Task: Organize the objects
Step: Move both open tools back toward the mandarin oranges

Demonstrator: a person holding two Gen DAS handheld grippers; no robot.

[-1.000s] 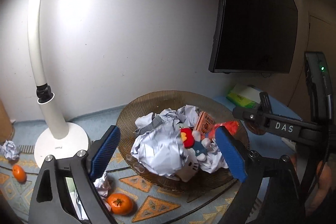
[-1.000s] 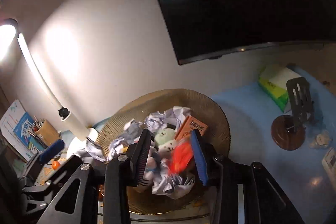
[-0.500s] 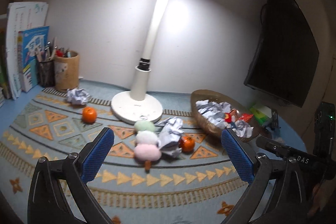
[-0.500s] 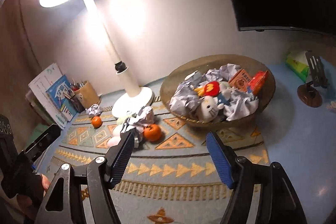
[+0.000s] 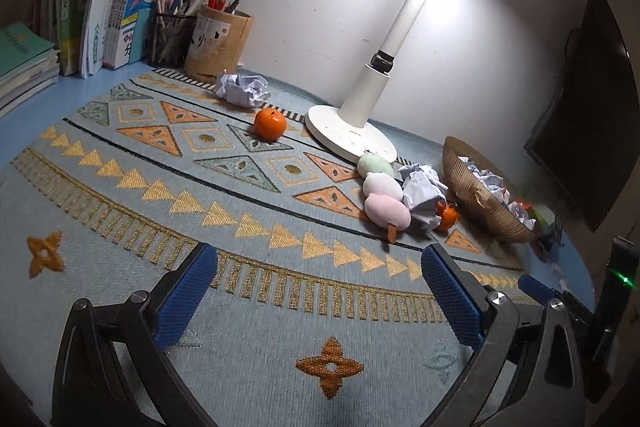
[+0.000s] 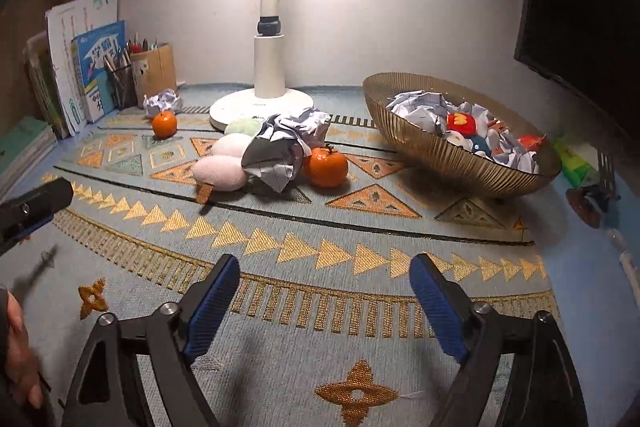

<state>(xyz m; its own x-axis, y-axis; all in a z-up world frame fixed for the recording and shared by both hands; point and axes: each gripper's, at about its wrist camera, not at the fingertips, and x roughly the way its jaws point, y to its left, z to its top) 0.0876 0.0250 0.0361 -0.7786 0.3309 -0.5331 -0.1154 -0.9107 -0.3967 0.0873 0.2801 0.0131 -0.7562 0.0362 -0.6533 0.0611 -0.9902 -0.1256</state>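
Sorting is between picks: both tools hang empty over the patterned mat [image 6: 280, 227] near the bench's front edge. The left tool [image 5: 320, 287] has its blue pads spread wide with only mat between them; the right tool [image 6: 324, 291] is opening, nothing between its jaws.

The ribbed bowl [image 6: 440, 151] toward the right end of the bench already holds crumpled paper and small toys. Still loose on the mat: a plush dango skewer [image 6: 224, 163], a crumpled paper ball [image 6: 280, 151] touching it, and a mandarin [image 6: 325, 166] just beside that paper, all in front of the lamp base [image 6: 260, 107]. A second mandarin [image 5: 270, 124] and another paper wad [image 5: 242, 89] lie nearer the back edge, by the pen holders [image 5: 218, 41].

The next move probably calls for reaching forward to that central cluster and closing on one piece without dragging its neighbours.

The right wrist view shows the bowl's contents and the front mandarin whole; the left wrist view shows the bowl edge-on, that mandarin half hidden, but the books [image 5: 120, 7] at the back left corner clearly.
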